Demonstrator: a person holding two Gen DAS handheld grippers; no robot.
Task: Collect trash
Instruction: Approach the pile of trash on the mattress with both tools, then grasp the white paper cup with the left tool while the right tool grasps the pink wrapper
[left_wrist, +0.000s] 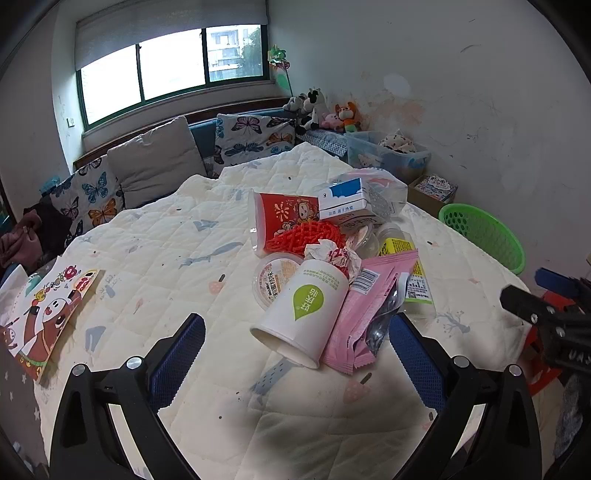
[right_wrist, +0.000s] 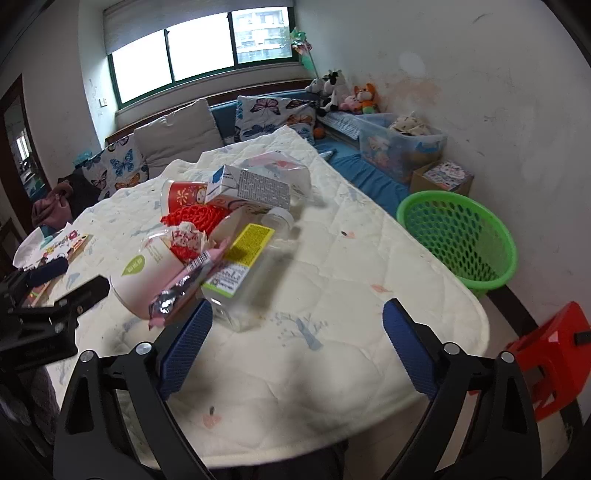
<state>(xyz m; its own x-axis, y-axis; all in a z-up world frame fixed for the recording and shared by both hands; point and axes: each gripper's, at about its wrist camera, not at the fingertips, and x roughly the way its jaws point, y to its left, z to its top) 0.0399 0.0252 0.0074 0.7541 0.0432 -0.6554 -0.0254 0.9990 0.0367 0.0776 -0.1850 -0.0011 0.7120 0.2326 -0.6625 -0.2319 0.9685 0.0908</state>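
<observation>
Red stool (right_wrist: 550, 363) shows clearly only rightward.

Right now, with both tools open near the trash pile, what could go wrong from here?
1. The white paper cup lies on its side against the pink wrapper; closing the left tool on it could crush it or roll it away.
2. The clear bottle also lies on its side and may roll from the right tool.
3. The green basket sits off the table, so carried trash could drop short.
</observation>
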